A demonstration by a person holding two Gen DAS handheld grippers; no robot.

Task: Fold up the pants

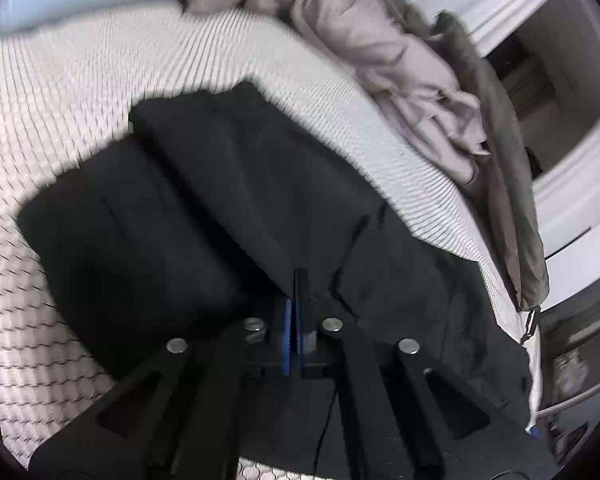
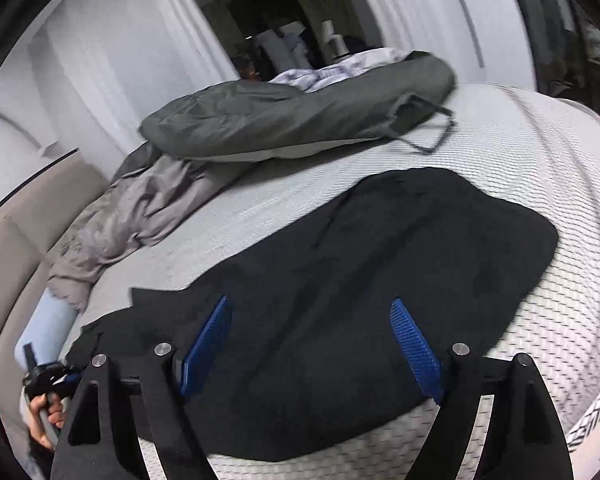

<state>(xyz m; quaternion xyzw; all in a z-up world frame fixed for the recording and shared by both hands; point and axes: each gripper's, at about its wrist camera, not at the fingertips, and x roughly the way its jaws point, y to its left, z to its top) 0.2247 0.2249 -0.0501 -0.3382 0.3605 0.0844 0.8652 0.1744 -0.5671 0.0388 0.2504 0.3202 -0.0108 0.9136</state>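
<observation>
Lying lengthwise ahead of the spread-apart right tongs [image 2: 312,344] on the bed [image 2: 520,168], the black pants [image 2: 360,280] have one edge apparently clamped in the closed left tongs [image 1: 298,292].

Black fabric pants [image 1: 204,184] [image 2: 372,288], lying flat on a white textured bed cover [image 1: 80,80] [image 2: 520,160], partly folded with one layer doubled over another, edges softly rounded, one end reaching the cover's edge
</observation>
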